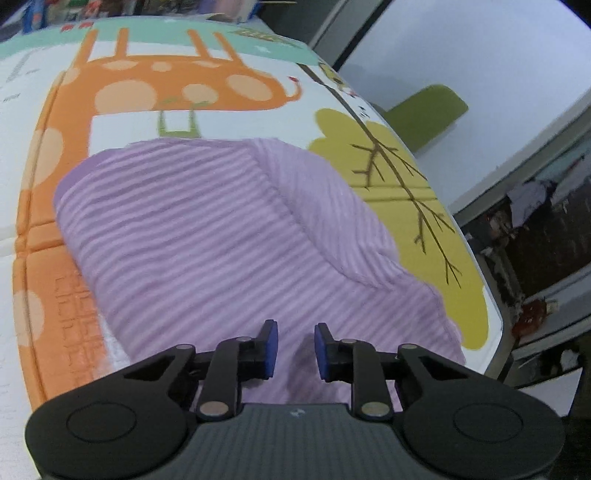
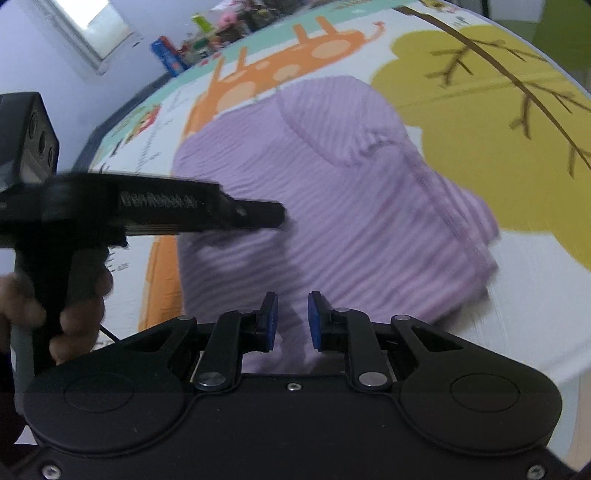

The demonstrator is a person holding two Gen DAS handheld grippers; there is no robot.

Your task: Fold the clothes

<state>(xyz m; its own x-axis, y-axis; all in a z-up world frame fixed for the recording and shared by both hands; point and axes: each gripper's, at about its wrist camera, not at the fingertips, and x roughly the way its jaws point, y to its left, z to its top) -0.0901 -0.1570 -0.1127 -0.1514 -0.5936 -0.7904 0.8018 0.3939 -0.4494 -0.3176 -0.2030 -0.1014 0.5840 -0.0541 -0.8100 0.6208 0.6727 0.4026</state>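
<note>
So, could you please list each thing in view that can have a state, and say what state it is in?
Purple garment: partly folded, one flap lying over its body, resting on the mat.
Left gripper: jaws narrow, a raised fold of the garment between the pads.
Right gripper: jaws narrow, a ridge of the garment between the pads.
Play mat: spread flat under the garment.

Surface: play mat (image 1: 229,122) with an orange giraffe print, teal band at 12 o'clock, olive tree print (image 1: 402,177) at 3 o'clock.
Walls: plain pale wall (image 1: 480,55), 1–2 o'clock.
Window: bright pane (image 2: 92,14), 11 o'clock in right wrist view.
Clutter: colourful packages (image 2: 173,55) past the mat's far edge.
Furniture: green chair (image 1: 428,110), 2 o'clock.
</note>
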